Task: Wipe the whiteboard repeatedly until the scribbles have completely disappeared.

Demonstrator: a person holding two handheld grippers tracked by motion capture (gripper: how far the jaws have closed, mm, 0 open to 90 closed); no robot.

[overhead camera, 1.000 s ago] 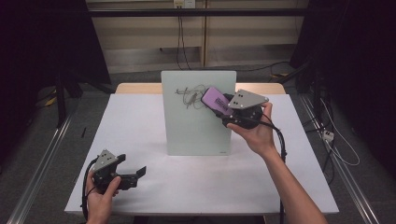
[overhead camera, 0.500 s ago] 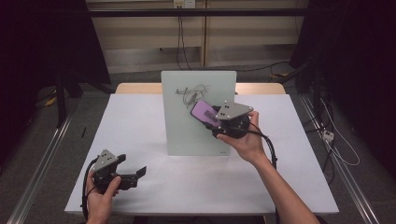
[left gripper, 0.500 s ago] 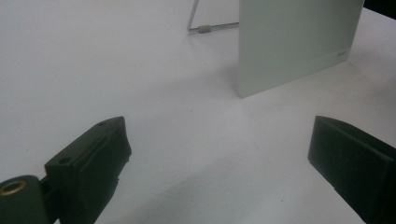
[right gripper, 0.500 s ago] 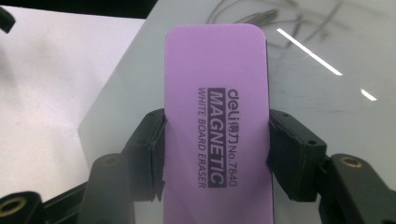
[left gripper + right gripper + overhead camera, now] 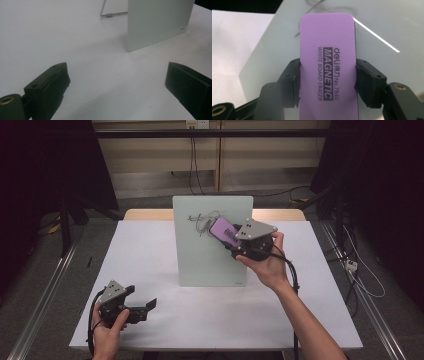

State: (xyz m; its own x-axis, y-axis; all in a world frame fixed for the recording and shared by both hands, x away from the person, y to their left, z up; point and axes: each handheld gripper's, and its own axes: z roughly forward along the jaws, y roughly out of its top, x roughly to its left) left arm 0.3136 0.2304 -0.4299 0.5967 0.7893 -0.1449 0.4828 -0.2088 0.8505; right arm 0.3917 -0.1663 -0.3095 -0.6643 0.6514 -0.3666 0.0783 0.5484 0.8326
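Eraser (image 5: pixel 327 67) sits pinched in my right gripper (image 5: pixel 239 242), flat against the whiteboard (image 5: pixel 200 265) by the scribble (image 5: pixel 202 221). Pressing too hard could tip the board backwards. My left gripper (image 5: pixel 145 306) rests spread, empty.

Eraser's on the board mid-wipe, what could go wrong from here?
1. The whiteboard stands upright on a thin wire stand; pressure from the eraser might tip or slide it, and the left gripper sits apart, not bracing it.
2. The right gripper clamps only the eraser's lower part, so it may twist loose.
3. Scribbles could smear.
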